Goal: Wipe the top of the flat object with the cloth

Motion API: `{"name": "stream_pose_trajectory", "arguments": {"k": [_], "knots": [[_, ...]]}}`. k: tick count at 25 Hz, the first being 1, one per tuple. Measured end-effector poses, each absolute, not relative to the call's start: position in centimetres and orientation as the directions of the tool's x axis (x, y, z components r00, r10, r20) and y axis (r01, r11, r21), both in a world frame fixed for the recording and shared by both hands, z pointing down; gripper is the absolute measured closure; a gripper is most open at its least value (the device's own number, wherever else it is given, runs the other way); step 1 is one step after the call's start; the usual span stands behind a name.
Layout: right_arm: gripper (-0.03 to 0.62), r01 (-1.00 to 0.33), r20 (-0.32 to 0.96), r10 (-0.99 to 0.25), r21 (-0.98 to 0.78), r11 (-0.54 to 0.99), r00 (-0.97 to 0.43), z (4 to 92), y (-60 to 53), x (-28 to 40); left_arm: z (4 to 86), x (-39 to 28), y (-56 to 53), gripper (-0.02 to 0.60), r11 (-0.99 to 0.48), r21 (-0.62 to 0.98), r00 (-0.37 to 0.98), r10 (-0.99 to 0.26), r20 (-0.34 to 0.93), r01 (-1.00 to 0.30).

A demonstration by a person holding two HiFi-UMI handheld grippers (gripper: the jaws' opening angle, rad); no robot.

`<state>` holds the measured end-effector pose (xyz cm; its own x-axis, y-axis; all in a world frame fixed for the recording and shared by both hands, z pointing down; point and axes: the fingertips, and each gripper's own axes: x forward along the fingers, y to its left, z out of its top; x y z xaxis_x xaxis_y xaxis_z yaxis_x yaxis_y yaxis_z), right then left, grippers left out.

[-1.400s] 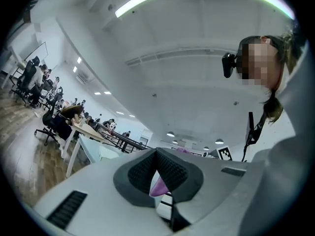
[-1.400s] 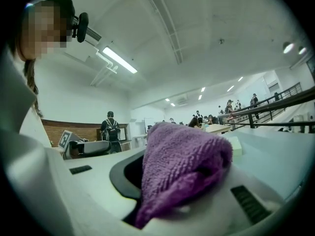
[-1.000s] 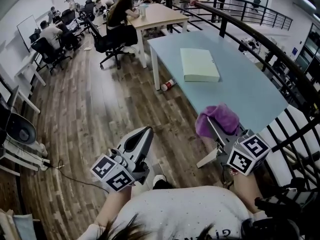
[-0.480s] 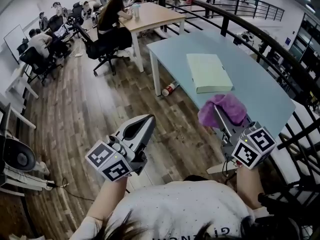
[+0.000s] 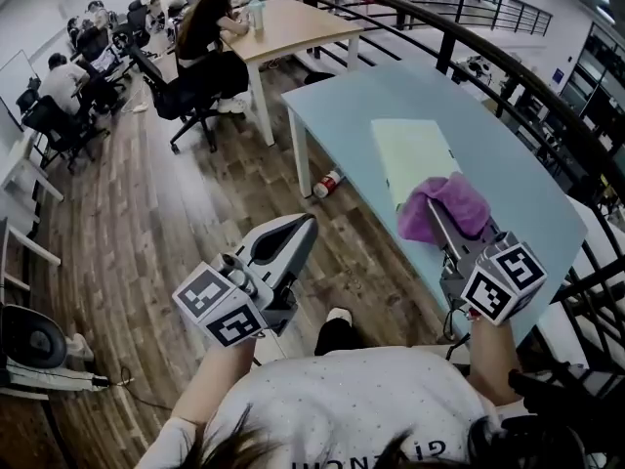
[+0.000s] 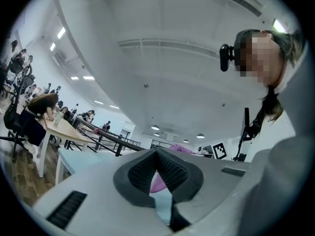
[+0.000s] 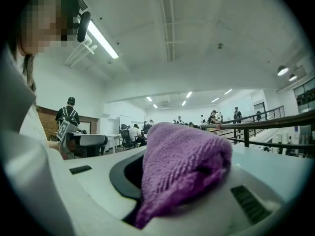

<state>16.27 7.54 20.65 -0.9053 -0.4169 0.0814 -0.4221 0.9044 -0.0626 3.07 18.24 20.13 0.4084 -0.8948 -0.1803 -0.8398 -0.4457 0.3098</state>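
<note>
A pale green flat object (image 5: 408, 154) lies on the light blue table (image 5: 508, 179). A purple cloth (image 5: 444, 206) (image 7: 182, 168) is clamped in my right gripper (image 5: 437, 221), which is shut on it and hangs over the near end of the flat object. The cloth bulges out of the jaws in the right gripper view and also shows beyond the jaws as the cloth (image 6: 158, 183) in the left gripper view. My left gripper (image 5: 298, 231) is shut with nothing in it, held over the wooden floor left of the table.
A black railing (image 5: 547, 96) runs behind and right of the table. A can (image 5: 327, 184) lies on the floor by a table leg. Further back stands a wooden desk (image 5: 283, 22) with people seated on office chairs (image 5: 190, 91).
The right gripper has carried the cloth forward, from the table's near edge to over the near end of the flat object. The left gripper has come forward a little, still shut.
</note>
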Motion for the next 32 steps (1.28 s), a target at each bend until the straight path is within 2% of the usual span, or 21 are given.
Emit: {"name": "stream_pose_trajectory", "arguments": {"k": [10,14,22,28,32], "knots": [[0.562,-0.463,0.054,-0.462,-0.009,0.886,-0.885,19.2,-8.7,9.0,19.6,-4.8,2.8,0.58,-0.459,0.305,0.421,-0.888,-0.184,-0.834],[0.562,-0.49,0.019,-0.49,-0.06,0.87,-0.872,19.3,-12.7,7.6,20.9,-6.2,-1.3,0.58,-0.465,0.313,0.432,-0.885,-0.17,-0.828],[0.563,-0.516,0.112,-0.504,-0.15,0.843,-0.856,23.2,-19.9,4.0,25.4,-8.0,-11.4,0.58,-0.457,0.371,0.475,-0.879,-0.048,-0.808],[0.563,-0.569,0.125,-0.556,-0.231,0.789,-0.822,25.9,-25.7,2.8,30.6,-9.3,-20.2,0.58,-0.444,0.381,0.508,-0.857,0.084,-0.811],[0.563,-0.599,0.154,-0.58,-0.275,0.752,-0.8,27.2,-29.6,1.3,34.3,-10.3,-25.9,0.58,-0.41,0.485,0.543,-0.823,0.17,-0.773]]}}
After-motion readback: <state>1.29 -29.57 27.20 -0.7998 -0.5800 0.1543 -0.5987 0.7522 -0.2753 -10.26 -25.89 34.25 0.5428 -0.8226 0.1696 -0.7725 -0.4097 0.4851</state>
